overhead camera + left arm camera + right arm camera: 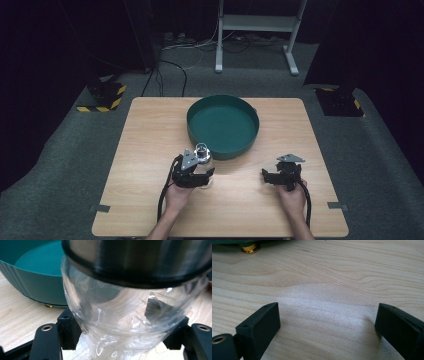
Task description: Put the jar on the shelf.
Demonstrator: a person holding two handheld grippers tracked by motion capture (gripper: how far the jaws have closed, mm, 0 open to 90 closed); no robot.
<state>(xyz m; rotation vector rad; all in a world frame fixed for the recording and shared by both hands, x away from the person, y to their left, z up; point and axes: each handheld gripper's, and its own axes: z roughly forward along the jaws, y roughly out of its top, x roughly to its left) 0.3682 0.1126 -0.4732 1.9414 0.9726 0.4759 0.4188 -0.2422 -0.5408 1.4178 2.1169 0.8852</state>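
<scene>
Left gripper (pixel 202 176): sitting at the near-left middle of the table, held in the person's left hand (pixel 179 195); its jaws are pinching a clear glass jar, pads pressing on the glass from both sides as seen in the left gripper view.

Glass jar (pixel 130 322): standing upright between the left gripper's jaws, just in front of the near wall of the green bowl; in the high view the jar (pixel 202 155) is showing its top a little ahead of the gripper body. Whether it is touching the bowl I cannot tell.

Jar lid (pixel 140 262): a metal cap with a dark band at its lower edge, sitting on top of the jar and looming large at the upper part of the left gripper view.

Right gripper (pixel 274 176): resting low over the near-right part of the table in the right hand (pixel 291 195); jaws are standing spread wide apart, bare wood between them, nothing gripped.

Green bowl (pixel 192 127): round, deep-walled, sitting at the far middle of the table; its wall (pixel 30 287) is lying just behind the jar.

Table (pixel 150 150): light wood, grain running across in the right gripper view (pixel 332 277).

Brass foot (pixel 249 248): a small gold-coloured stud peeking under the bowl's edge, well ahead of the right gripper's jaws.
</scene>
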